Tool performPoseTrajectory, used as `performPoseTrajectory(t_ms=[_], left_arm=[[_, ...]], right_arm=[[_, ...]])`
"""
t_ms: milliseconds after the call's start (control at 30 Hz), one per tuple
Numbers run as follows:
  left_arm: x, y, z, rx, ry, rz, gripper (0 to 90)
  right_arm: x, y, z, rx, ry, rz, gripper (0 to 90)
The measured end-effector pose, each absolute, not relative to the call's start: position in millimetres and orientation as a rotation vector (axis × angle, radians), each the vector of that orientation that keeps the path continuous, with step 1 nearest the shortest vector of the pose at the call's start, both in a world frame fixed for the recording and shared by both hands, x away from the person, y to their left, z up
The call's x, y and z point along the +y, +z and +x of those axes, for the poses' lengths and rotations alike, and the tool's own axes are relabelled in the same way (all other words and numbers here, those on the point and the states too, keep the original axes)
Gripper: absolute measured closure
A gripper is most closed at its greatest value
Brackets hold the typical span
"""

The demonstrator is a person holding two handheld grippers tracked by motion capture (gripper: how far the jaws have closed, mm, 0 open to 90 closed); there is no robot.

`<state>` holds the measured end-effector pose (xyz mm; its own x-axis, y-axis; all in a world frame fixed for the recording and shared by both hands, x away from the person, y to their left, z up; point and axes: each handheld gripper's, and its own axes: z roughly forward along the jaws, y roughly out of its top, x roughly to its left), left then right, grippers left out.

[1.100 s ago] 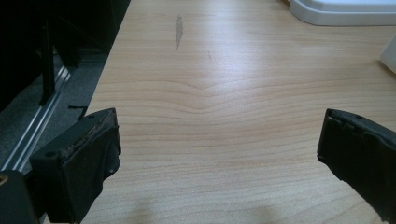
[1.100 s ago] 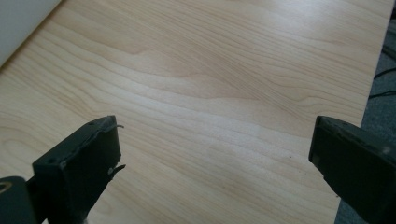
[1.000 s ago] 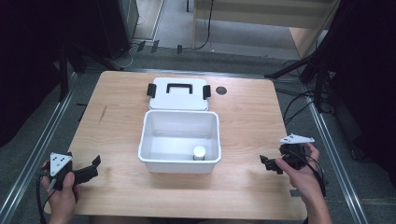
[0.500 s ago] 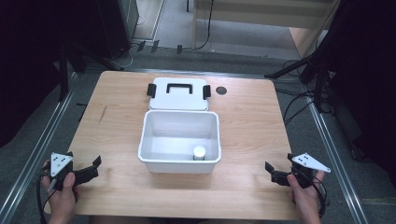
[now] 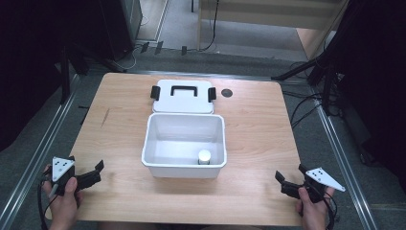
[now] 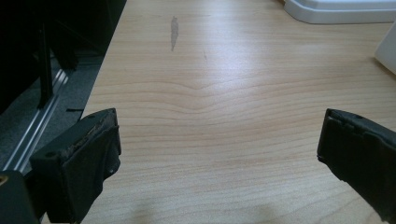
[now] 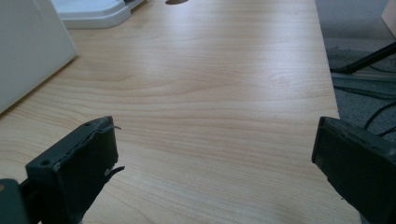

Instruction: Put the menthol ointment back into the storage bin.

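Observation:
A white plastic box (image 5: 184,143) stands open in the middle of the wooden table (image 5: 258,129), with a small white cylinder (image 5: 204,156) inside at its near right corner. Its white lid (image 5: 183,96), with black handle and latches, lies flat just behind it. My left gripper (image 5: 95,172) rests near the table's front left corner, open and empty, its jaws wide apart in the left gripper view (image 6: 219,158). My right gripper (image 5: 282,181) sits near the front right corner, also open and empty (image 7: 215,163). The box wall (image 7: 28,51) appears at the left of the right gripper view.
A dark round hole (image 5: 226,93) sits in the tabletop right of the lid. Metal rails (image 5: 43,143) run along both sides of the table, and cables (image 5: 306,105) lie on the floor at the right. A grey smudge (image 6: 173,30) marks the wood.
My right gripper has moved back and down toward the table's front right corner and turned level. The left gripper has stayed put.

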<state>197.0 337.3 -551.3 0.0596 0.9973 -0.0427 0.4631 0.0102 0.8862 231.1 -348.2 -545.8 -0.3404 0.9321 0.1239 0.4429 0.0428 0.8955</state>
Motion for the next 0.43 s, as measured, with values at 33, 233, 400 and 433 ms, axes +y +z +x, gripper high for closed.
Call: performPoseTrajectory(t_ms=[33,233,400,433], left_arm=[[337.2,-551.4,197.1,1.511,0.87,1.562,0.1],[337.5,-551.3,197.0,1.512,0.868,1.561,0.1],[335.9,-551.5,197.8,1.508,0.874,1.575,0.1],[335.6,-551.4,198.0,1.508,0.876,1.579,0.1]], right_arm=[[-348.6,-545.6,230.2,1.811,1.268,1.388,0.4],[-346.4,-545.9,231.8,1.822,1.234,1.39,0.5],[-343.7,-545.9,232.2,1.842,1.209,1.389,0.5],[-343.0,-545.9,232.3,1.844,1.2,1.387,0.5]])
